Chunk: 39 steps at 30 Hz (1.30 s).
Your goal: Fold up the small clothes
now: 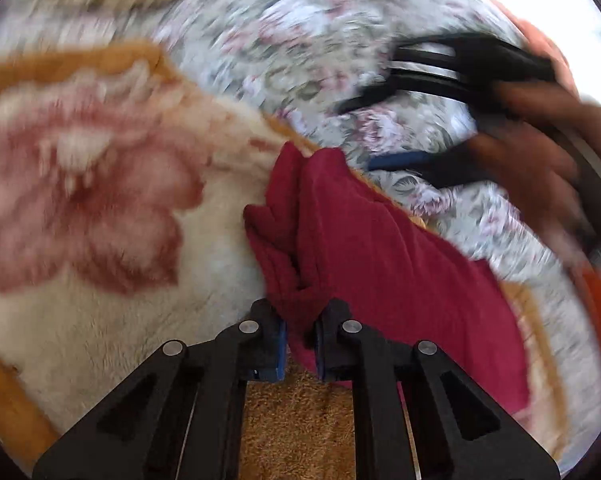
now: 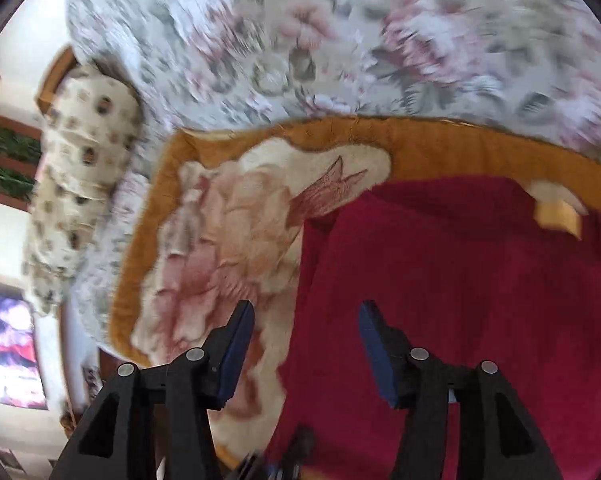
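Dark red knit cloth (image 1: 380, 248), soft and fleecy, bunched into vertical folds where it meets the left gripper (image 1: 300, 344). That gripper's blue pads are closed tight on a gathered edge of the cloth; the rest trails away to the right of the fingers, lying flat.

No containers in view. The cloth rests on a plush blanket (image 1: 100, 208), cream with a big pink flower and a mustard border, spread over a floral bedspread (image 1: 284, 40).

From the right wrist view the red cloth (image 2: 440, 300) looks broad and mostly smooth, one straight edge running up just left of centre, a tan label (image 2: 558, 218) near its far side. The right gripper (image 2: 306, 354) hangs above it, jaws parted wide, nothing between the pads. In the left wrist view, that gripper (image 1: 388, 136) shows ahead and to the right, blurred, held in a hand (image 1: 540, 160).

A patterned pillow (image 2: 80, 184) lies far left of the right gripper.
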{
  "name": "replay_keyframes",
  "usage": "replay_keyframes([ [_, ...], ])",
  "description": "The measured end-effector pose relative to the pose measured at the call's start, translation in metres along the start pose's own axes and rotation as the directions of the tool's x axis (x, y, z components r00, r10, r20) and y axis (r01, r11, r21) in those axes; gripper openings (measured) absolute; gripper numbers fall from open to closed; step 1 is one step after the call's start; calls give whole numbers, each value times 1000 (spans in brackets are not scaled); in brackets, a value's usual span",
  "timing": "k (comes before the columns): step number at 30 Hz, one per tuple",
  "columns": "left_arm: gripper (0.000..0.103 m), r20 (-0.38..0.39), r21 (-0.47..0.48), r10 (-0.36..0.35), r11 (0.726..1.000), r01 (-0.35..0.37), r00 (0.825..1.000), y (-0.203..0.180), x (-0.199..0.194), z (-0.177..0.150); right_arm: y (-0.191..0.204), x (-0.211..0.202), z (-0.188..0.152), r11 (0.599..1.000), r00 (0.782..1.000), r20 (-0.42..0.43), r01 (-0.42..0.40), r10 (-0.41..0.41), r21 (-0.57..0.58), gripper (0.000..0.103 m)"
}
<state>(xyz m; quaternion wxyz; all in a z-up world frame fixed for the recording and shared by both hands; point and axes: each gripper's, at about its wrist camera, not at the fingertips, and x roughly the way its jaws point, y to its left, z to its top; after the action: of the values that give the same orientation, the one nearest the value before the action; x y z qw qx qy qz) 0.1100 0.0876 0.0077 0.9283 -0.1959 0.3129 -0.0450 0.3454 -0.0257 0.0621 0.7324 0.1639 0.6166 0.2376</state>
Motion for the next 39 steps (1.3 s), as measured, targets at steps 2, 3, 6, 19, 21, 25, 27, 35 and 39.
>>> replay_keyframes([
  [2, 8, 20, 67, 23, 997, -24, 1000, -9, -2, -1, -3, 14, 10, 1000, 1000, -19, 18, -18, 16, 53],
  [3, 8, 41, 109, 33, 993, -37, 999, -15, -5, -2, -4, 19, 12, 1000, 999, -32, 24, -23, 20, 55],
  [6, 8, 97, 234, 44, 970, -65, 994, -36, -12, -7, -6, 32, 17, 999, 996, -79, 32, -30, 27, 56],
  [19, 8, 186, 545, 17, 830, -118, 982, -100, -17, -22, 27, 58, 21, 919, 930, -177, 263, -322, -292, 38],
  [21, 8, 182, 558, 24, 821, -123, 983, -100, -15, -19, 18, 46, 23, 923, 936, -148, 272, -319, -272, 15],
  [25, 8, 215, 624, 10, 768, -145, 977, -110, -20, -24, -12, -20, 14, 967, 985, -49, 153, -166, -203, 14],
  [27, 8, 236, 647, -27, 750, -137, 971, -119, -29, -27, -31, -52, 8, 979, 991, -2, 130, -131, -158, 14],
  [35, 8, 253, 743, -216, 667, -46, 943, -187, -84, -49, -139, -178, -39, 998, 990, 135, 43, -49, 49, 14],
  [39, 8, 171, 807, -286, 590, 33, 943, -226, -87, -73, -182, -207, -60, 995, 988, 139, 49, -60, 81, 14],
])
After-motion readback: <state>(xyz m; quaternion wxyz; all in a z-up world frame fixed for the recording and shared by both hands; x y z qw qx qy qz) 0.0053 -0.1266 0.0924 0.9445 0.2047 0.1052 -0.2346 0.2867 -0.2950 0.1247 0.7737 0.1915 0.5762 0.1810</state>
